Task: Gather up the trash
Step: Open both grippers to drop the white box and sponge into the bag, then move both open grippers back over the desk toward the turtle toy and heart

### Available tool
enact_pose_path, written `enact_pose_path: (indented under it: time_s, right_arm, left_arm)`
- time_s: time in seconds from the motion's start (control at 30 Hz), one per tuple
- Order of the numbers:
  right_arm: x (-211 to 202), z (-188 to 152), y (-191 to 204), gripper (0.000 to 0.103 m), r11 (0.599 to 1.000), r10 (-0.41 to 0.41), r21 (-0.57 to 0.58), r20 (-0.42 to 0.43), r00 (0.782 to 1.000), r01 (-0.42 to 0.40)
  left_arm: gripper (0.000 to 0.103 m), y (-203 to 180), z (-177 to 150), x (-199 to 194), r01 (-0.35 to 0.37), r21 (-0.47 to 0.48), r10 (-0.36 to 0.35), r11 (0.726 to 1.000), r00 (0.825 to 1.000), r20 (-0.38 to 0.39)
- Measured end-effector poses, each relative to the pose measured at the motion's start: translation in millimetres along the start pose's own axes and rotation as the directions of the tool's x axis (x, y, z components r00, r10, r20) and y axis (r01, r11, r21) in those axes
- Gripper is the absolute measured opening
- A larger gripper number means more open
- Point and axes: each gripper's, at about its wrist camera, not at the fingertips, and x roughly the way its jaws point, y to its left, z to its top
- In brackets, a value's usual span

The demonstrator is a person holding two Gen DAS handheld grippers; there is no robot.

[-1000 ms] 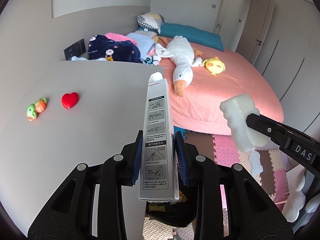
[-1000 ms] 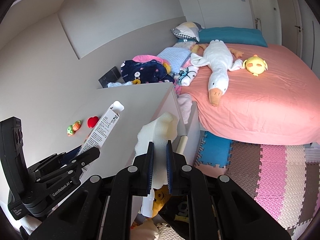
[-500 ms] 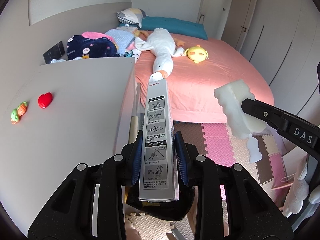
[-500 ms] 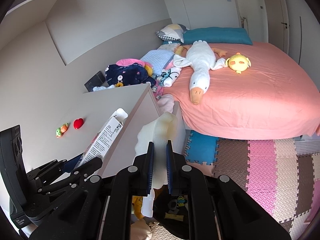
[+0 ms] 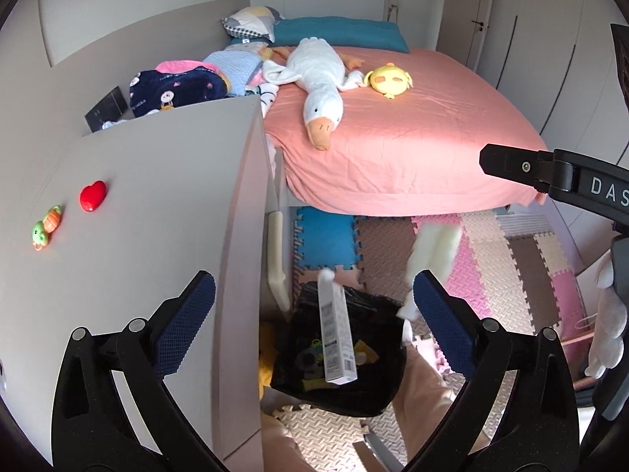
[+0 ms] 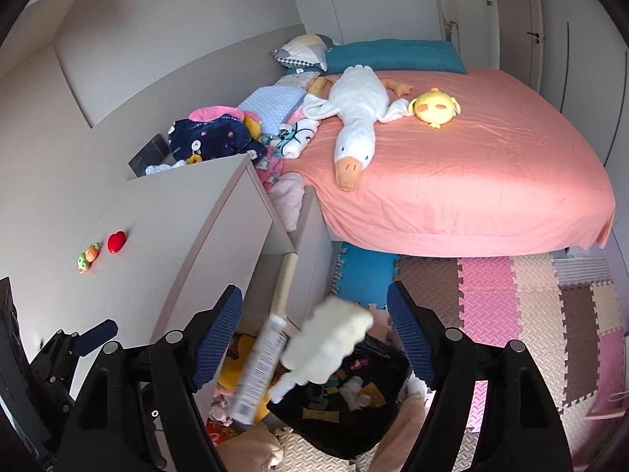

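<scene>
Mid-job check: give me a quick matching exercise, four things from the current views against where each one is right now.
Things:
1. long white carton
2. red heart
3. white goose plush
4. blue foam tile

Places:
A. on the pink bed
B. dropping over the black trash bag
C. on the grey cabinet top
D. on the floor at the bed's edge

Pairs: 1-B, 2-C, 3-A, 4-D

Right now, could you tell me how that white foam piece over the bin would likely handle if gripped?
The white foam piece looks light for its bulk. Its ragged edges suggest it crumbles under hard pinching. It is probably fairly stiff, as its shape holds with the right gripper opening around it.
</scene>
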Motion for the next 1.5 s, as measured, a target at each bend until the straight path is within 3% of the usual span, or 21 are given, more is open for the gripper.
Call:
enact_pose_path:
  time_s: [0.63, 1.5]
  right_arm:
    - [11.1, -2.4, 14.1, 0.076, 0.999, 0.034, -0.014, -0.008, 0.999, -0.034]
    - [60.1, -3.7, 118.9, 0.076, 0.98, 0.134, -0.139, -0.067, 0.989, -0.142]
  left_arm:
    - [0.097, 23.2, -6.4, 0.9, -0.02, -0.043, 0.02, 0.999, 1.0, 0.0]
    - [0.097, 122.6, -26.2, -4.0, -0.117, -0.185, 0.118, 0.976, 0.993, -0.005]
